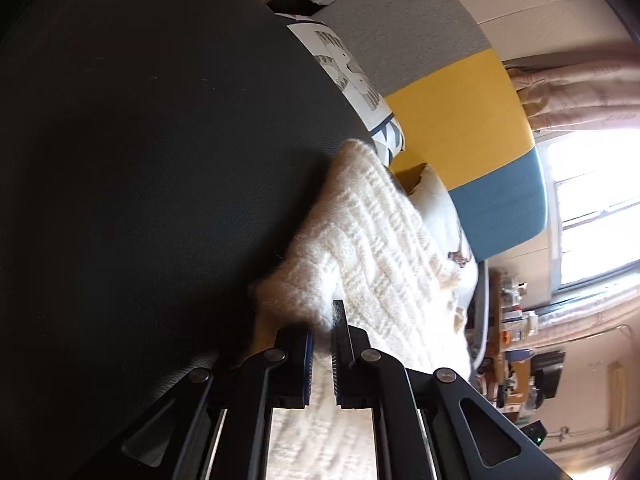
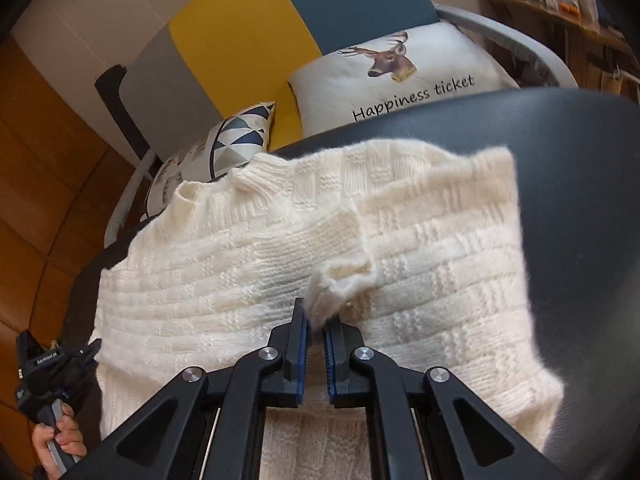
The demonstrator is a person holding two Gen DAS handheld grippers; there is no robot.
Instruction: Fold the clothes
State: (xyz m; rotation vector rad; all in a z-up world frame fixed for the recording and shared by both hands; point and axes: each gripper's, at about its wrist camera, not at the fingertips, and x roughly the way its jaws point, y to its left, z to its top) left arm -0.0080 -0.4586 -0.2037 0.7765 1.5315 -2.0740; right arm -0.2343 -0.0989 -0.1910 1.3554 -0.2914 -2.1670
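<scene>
Sweater [image 2: 280,248], cream knit, lies partly folded on the dark counter [image 2: 580,184]. Right gripper [image 2: 316,332] jaws are closed on a sleeve cuff; left gripper [image 1: 322,332] jaws pinch its edge.

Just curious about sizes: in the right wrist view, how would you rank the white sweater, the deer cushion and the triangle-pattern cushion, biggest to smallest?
1. White sweater, though it lies nearest the camera.
2. Deer cushion, partly hidden.
3. Triangle-pattern cushion, also partly hidden, so the order of 2 and 3 is unsure.
</scene>
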